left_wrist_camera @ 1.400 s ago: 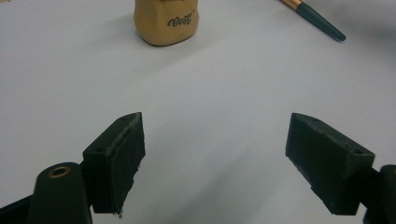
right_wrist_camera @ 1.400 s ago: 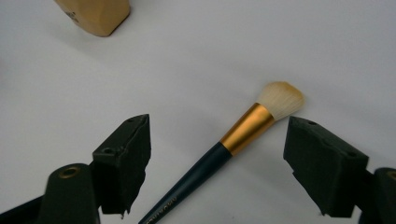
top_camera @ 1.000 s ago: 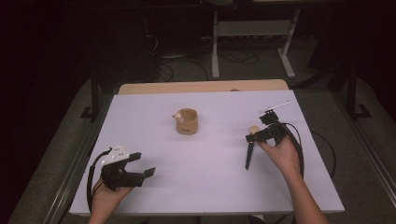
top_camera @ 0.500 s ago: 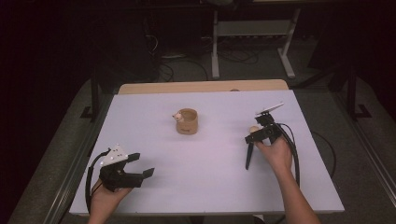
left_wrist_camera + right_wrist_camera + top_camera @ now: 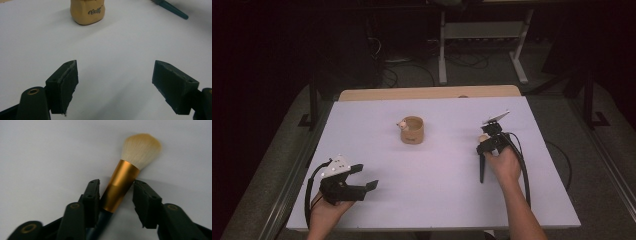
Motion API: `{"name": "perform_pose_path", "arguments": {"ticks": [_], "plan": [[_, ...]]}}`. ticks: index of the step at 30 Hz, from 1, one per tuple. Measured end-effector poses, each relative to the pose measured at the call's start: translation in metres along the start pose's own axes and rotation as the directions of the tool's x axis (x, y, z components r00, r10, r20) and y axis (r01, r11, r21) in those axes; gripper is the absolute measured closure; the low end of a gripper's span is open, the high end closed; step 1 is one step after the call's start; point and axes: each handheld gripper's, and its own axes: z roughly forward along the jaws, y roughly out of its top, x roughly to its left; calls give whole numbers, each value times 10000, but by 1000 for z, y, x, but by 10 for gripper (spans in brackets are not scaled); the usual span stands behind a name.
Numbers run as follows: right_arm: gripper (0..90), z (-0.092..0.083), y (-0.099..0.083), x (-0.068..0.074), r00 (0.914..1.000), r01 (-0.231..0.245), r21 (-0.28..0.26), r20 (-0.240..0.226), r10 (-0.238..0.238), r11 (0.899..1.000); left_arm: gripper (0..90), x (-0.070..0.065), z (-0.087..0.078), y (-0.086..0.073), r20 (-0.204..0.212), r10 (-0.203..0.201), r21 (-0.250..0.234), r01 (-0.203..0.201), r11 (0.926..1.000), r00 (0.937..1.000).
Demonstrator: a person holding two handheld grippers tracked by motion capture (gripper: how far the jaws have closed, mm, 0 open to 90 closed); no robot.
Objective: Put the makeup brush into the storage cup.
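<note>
A makeup brush [image 5: 120, 187] with cream bristles, a gold ferrule and a dark teal handle lies on the white table [image 5: 432, 170]. My right gripper [image 5: 116, 185] is shut on the brush's ferrule, one jaw on each side. In the high view the right gripper [image 5: 487, 140] is at the table's right, and the brush handle [image 5: 482, 170] points back toward the person. My left gripper [image 5: 364, 177] rests open at the near left corner with nothing between its jaws. A tan cup [image 5: 413, 131] stands upright mid-table, ahead of the left gripper [image 5: 113, 75].
The tan cup [image 5: 87, 11] bears dark lettering, and a small pale figure [image 5: 402, 123] sits at its rim. The brush handle [image 5: 172, 10] shows far off in the left gripper view. Beyond the table's far wooden edge [image 5: 427, 93] are cables and a metal stand [image 5: 482, 35].
The right hand and gripper have shifted slightly toward the far side over the brush head. The left gripper has stayed where it was, open.
</note>
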Motion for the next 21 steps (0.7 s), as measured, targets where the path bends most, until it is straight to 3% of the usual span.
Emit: {"name": "perform_pose_path", "arguments": {"ticks": [2,7,11,15,21], "plan": [[673,1,0,5,9978,407,41,524,-408,9992,205,0,0,0,9,1,4,-1,10000,10000],[710,1,1,3,9978,411,91,525,-415,9991,205,-2,0,0,27,-59,2,59,10000,10000],[713,0,1,0,9976,583,130,367,-588,9982,206,-2,-1,0,29,-52,3,52,10000,10000],[717,-1,1,-8,9989,431,16,-177,-431,9991,206,0,1,-1,9,-45,10,45,10000,10000],[718,-2,0,-11,9968,706,-35,-367,-707,9975,206,1,2,-1,1,-21,119,21,9999,10000]]}}
